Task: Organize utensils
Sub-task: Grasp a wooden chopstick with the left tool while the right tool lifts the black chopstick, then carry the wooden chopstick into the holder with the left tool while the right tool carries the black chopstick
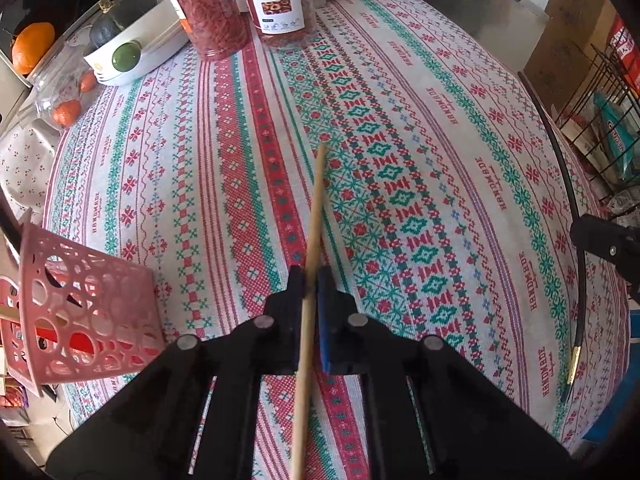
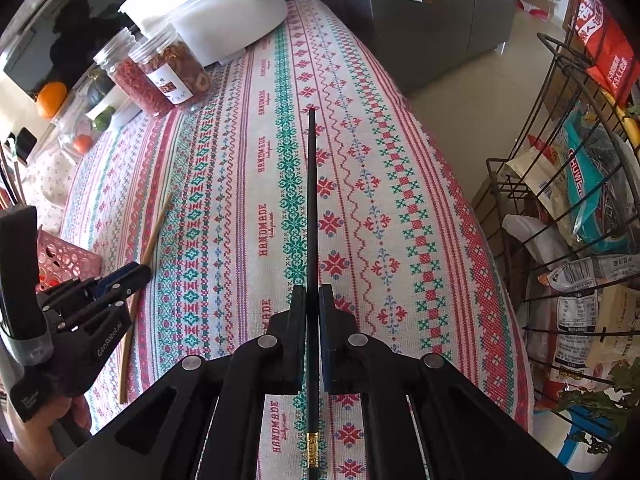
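A table covered in a cross-stitch patterned red, green and white tablecloth (image 1: 420,92) fills both wrist views. The left gripper (image 1: 311,280) has its two black fingers clamped on a pale wooden chopstick (image 1: 314,232), which runs forward between them, its tip raised over the middle of the table. Just left of this gripper, at the table's near left edge, sits a pink perforated plastic basket (image 1: 80,320). The right gripper (image 2: 313,300) is closed on a slim black chopstick with a gold band (image 2: 312,200), pointing straight ahead above the cloth near the table's right edge. Along the far edge stand two clear jars of dried red fruit (image 1: 240,4) and a white pot (image 2: 208,12). A black wire rack of packaged snacks (image 2: 576,208) stands beside the table's right edge.
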